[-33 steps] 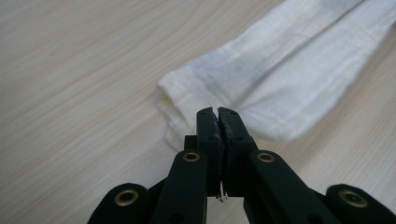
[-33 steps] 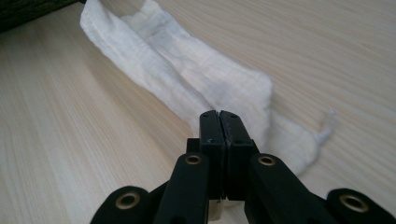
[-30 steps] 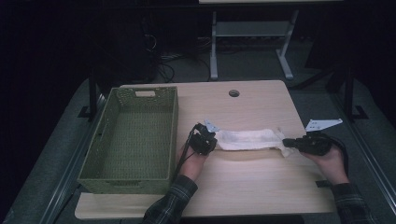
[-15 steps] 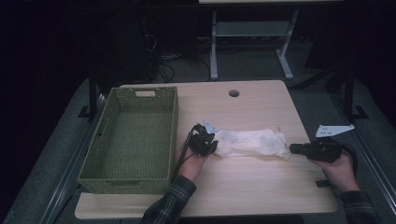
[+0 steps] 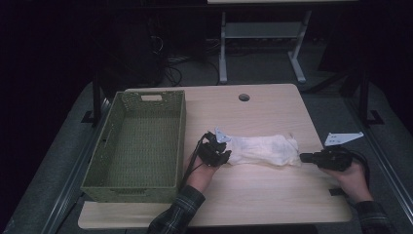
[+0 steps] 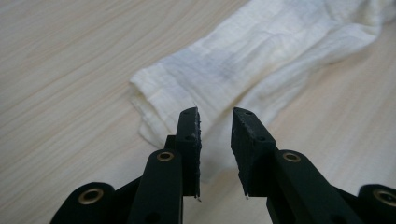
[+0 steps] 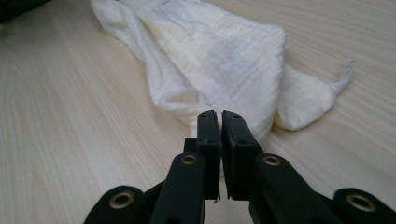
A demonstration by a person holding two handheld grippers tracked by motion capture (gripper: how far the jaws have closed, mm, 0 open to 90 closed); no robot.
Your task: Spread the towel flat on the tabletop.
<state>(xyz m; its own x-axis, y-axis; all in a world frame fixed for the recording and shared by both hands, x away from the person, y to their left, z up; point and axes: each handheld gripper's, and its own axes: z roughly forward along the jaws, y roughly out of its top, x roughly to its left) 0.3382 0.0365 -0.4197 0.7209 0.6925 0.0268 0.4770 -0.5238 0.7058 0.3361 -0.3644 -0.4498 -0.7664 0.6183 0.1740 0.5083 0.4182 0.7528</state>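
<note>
Your left claw stands with its jaws a little apart, holding nothing, poised at the near end of the white cloth. Your right claw has its jaws pressed together with nothing between them; from the right gripper view its tips sit just short of the cloth's other end. The step in hand looks like taking hold of both ends to fold or lift the cloth.

To do that well, spread the right jaws before you advance, then slide the lower jaw under the rounded edge so that you catch all the layers, not just the top one. On the left, ease forward until the folded hem sits between the jaws, then close. Keep both claws low to the worktop so the fabric does not bunch up ahead of them.

The cloth lies stretched across the middle of the worktop, between your two hands and to the right of the green basket, clear of it. It is a soft, thin, cream-white weave with fine crinkled ribs, folded lengthwise into a long strip. In the left gripper view its end shows several stacked layers. In the right gripper view the end is rounder and bulkier, with a small twisted tail of fabric sticking out sideways.
</note>
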